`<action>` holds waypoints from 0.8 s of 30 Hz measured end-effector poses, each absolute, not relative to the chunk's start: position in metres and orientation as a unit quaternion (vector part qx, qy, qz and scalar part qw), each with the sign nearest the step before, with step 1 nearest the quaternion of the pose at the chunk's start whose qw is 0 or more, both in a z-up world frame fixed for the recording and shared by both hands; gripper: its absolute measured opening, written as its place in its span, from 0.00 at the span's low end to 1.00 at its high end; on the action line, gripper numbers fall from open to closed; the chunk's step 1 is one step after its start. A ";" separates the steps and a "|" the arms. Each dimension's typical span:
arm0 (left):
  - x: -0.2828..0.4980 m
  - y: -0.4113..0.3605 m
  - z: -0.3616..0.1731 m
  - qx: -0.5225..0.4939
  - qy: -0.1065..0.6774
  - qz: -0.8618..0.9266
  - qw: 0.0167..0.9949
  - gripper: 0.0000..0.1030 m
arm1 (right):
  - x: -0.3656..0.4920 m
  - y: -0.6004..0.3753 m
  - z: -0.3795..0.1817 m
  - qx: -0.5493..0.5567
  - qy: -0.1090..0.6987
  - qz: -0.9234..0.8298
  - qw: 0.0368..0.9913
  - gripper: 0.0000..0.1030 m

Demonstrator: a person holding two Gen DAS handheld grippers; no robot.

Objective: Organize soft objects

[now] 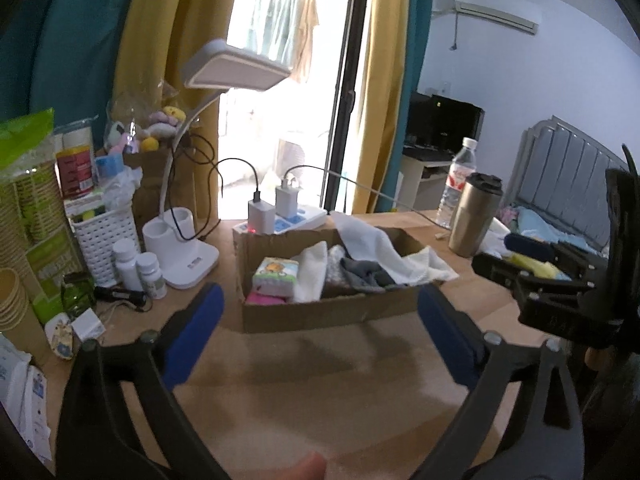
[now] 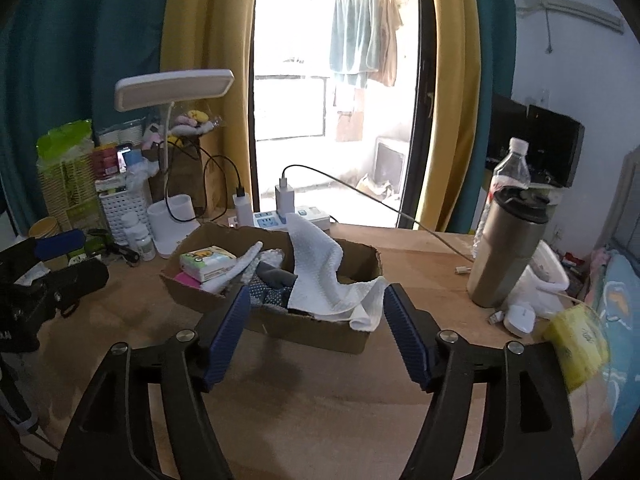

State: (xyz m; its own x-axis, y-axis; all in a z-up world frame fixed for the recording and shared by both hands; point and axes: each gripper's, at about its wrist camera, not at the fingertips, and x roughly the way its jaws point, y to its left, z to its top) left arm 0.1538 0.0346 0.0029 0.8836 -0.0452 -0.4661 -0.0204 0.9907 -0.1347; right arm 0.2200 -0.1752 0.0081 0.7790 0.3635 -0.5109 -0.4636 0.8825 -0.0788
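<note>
While both the left gripper (image 1: 320, 320) and right gripper (image 2: 316, 316) hover spread apart and empty, a white towel (image 2: 320, 276) drapes over the cardboard box (image 2: 304, 326) rim, its tissue pack's (image 2: 207, 263) print unreadable

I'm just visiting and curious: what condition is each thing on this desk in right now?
left hand-held gripper: open, empty
right hand-held gripper: open, empty
cardboard box: open-topped, holding soft items
white towel: draped over the box rim
tissue pack: lying in the box
steel tumbler: upright, lidded
water bottle: upright, capped
</note>
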 end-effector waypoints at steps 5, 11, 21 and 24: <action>0.129 0.025 0.008 -0.072 0.230 -0.009 0.970 0.99 | 0.191 -0.181 0.019 -0.098 0.229 0.216 0.944 0.77; 0.100 0.012 0.014 -0.081 0.222 -0.020 0.972 0.99 | 0.154 -0.191 0.031 -0.096 0.206 0.208 0.951 0.78; 0.043 -0.015 0.022 -0.065 0.186 -0.022 0.980 0.99 | 0.091 -0.216 0.044 -0.085 0.184 0.183 0.962 0.79; 0.026 -0.021 0.023 -0.055 0.162 -0.015 0.985 0.99 | 0.074 -0.224 0.044 -0.080 0.176 0.173 0.966 0.80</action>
State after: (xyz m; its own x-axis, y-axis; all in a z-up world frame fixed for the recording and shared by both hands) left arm 0.0255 -0.0214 0.0234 0.9472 -0.0472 -0.3170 0.0117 0.9935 -0.1130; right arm 0.0742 -0.2236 0.0437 0.8784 0.3051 -0.3679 -0.3618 0.9275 -0.0945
